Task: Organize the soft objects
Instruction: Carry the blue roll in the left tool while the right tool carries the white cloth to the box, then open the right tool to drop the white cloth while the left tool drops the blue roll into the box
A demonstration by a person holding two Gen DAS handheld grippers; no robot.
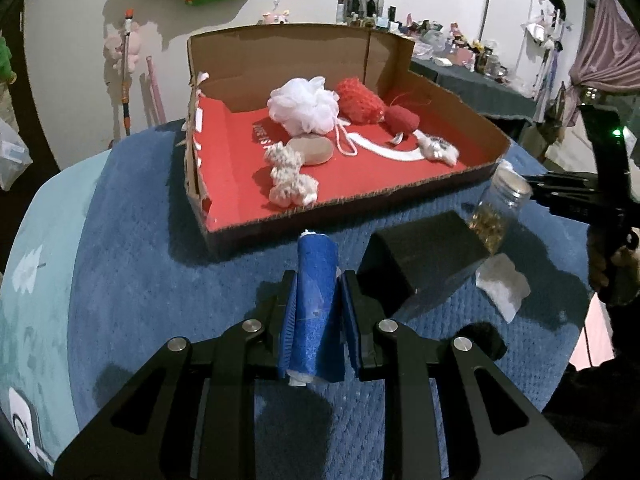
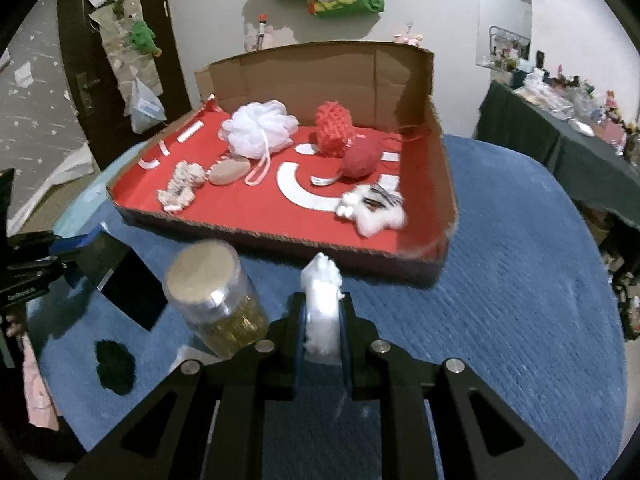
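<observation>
- Left wrist view: your left gripper (image 1: pixel 318 280) is closed tight on a blue roll (image 1: pixel 314 300), which stands between the 2 fingers and pokes out past their tips.
- The roll is above the blue cloth (image 1: pixel 140 280) that covers the table, just short of the near wall of the cardboard box (image 1: pixel 320 216).
- Right wrist view: your right gripper (image 2: pixel 322 304) is clamped on a white fluffy wad (image 2: pixel 322 300), pinched between its fingers, in front of the same box (image 2: pixel 340 250).
- Inside the box, on its red floor, lie a white mesh puff (image 1: pixel 304 104), a red knitted piece (image 1: pixel 358 100), a dark red ball (image 1: pixel 402 118), a tan oval pad (image 1: pixel 312 150), a cream knotted rope (image 1: pixel 288 176) and a small striped plush toy (image 2: pixel 372 206).
- Outside the box on the cloth you have a clear jar (image 2: pixel 218 300) with a round lid, a black block (image 1: pixel 424 256) beside it, and a white scrap (image 1: pixel 502 286) near both.
</observation>
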